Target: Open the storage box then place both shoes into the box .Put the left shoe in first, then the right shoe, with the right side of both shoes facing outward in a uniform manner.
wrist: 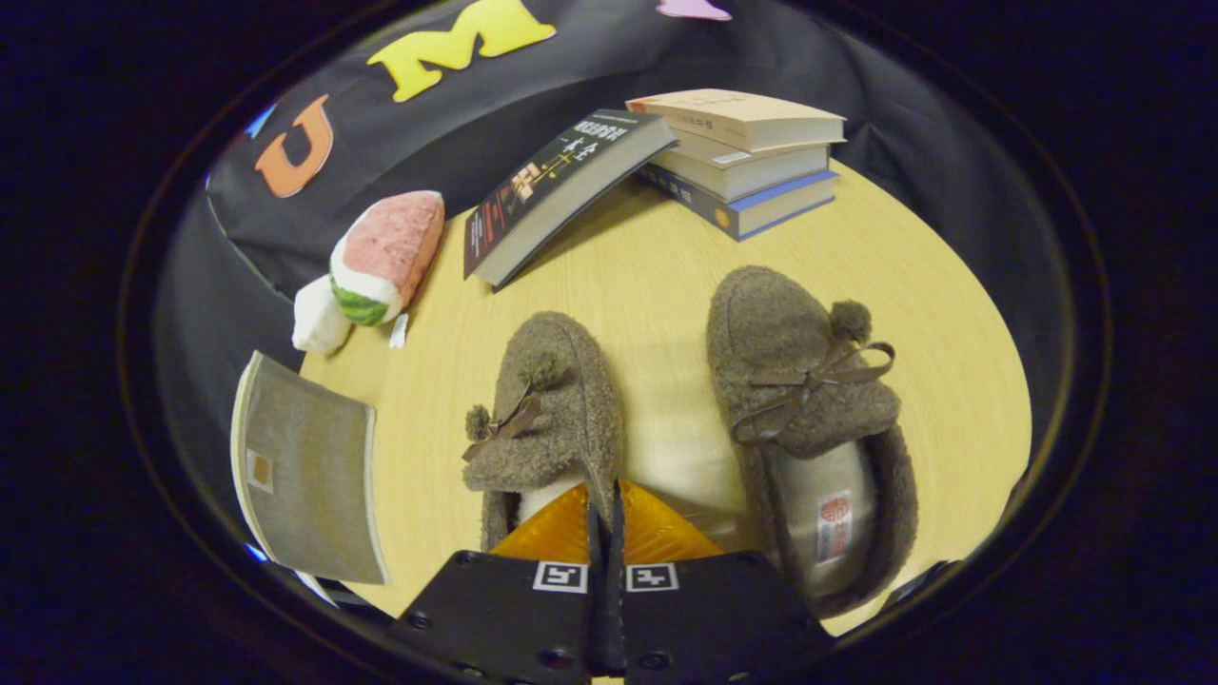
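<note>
While my claw (pixel 606 518) is clenched on the inner rim of the fuzzy brown left slipper with the pom-pom bow (pixel 542 409), fingers pinched tight together on that wall, I judge the grip is meant to carry this shoe first. Its matching right slipper (pixel 809 419) lies just beside it on the pale wooden table (pixel 657 257), toes pointing away towards the stacked books (pixel 747 157).

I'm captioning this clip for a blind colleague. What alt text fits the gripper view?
The gripper is shut on the side wall of the left brown slipper on a wooden table; the right slipper lies beside it. Beyond are stacked books, a leaning book and a plush toy.
</note>
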Motion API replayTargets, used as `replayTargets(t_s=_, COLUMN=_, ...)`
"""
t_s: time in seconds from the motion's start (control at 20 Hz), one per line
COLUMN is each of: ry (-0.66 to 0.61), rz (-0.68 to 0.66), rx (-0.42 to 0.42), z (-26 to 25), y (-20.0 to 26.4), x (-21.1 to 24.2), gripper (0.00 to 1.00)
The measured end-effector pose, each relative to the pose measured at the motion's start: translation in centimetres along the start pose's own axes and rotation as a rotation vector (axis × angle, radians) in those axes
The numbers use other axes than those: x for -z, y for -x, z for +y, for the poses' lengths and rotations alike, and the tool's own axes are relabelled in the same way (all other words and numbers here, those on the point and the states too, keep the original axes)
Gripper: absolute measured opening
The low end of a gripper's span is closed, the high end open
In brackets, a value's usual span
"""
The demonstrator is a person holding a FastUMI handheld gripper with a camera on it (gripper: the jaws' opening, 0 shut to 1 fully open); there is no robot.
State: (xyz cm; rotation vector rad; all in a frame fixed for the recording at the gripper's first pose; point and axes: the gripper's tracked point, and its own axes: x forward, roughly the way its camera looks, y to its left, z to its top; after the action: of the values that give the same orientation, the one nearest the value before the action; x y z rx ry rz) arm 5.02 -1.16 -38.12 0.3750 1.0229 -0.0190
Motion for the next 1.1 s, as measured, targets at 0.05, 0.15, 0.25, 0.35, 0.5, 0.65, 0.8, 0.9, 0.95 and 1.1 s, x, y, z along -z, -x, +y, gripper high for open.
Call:
replayTargets(t_s=0.05, ry=-0.019, rz=-0.001, rx=0.000, z=0.2, y=0.5, x=-0.1, gripper=0.00)
replayTargets(t_s=0.15, ry=-0.054, rz=-0.011, rx=-0.011, z=1.1, y=1.9, x=-0.4, gripper=0.00)
replayTargets(t_s=0.25, ry=-0.075, rz=-0.038, rx=-0.017, z=2.3, y=3.7, x=-1.0, gripper=0.00)
replayTargets(t_s=0.35, ry=-0.086, rz=-0.071, rx=-0.028, z=4.1, y=5.9, x=-1.7, gripper=0.00)
replayTargets(t_s=0.5, ry=-0.098, rz=-0.125, rx=-0.051, z=8.0, y=9.2, x=-2.5, gripper=0.00)
replayTargets(t_s=0.65, ry=-0.113, rz=-0.160, rx=-0.090, z=13.1, y=11.9, x=-2.5, gripper=0.00)
replayTargets(t_s=0.8, ry=-0.129, rz=-0.178, rx=-0.138, z=18.9, y=13.4, x=-2.1, gripper=0.00)
replayTargets(t_s=0.9, ry=-0.147, rz=-0.204, rx=-0.182, z=23.2, y=14.4, x=-1.6, gripper=0.00)
replayTargets(t_s=0.95, ry=-0.152, rz=-0.213, rx=-0.202, z=25.3, y=14.7, x=-1.1, gripper=0.00)
replayTargets(t_s=1.1, ry=-0.152, rz=-0.210, rx=-0.261, z=31.2, y=14.4, x=0.8, gripper=0.00)
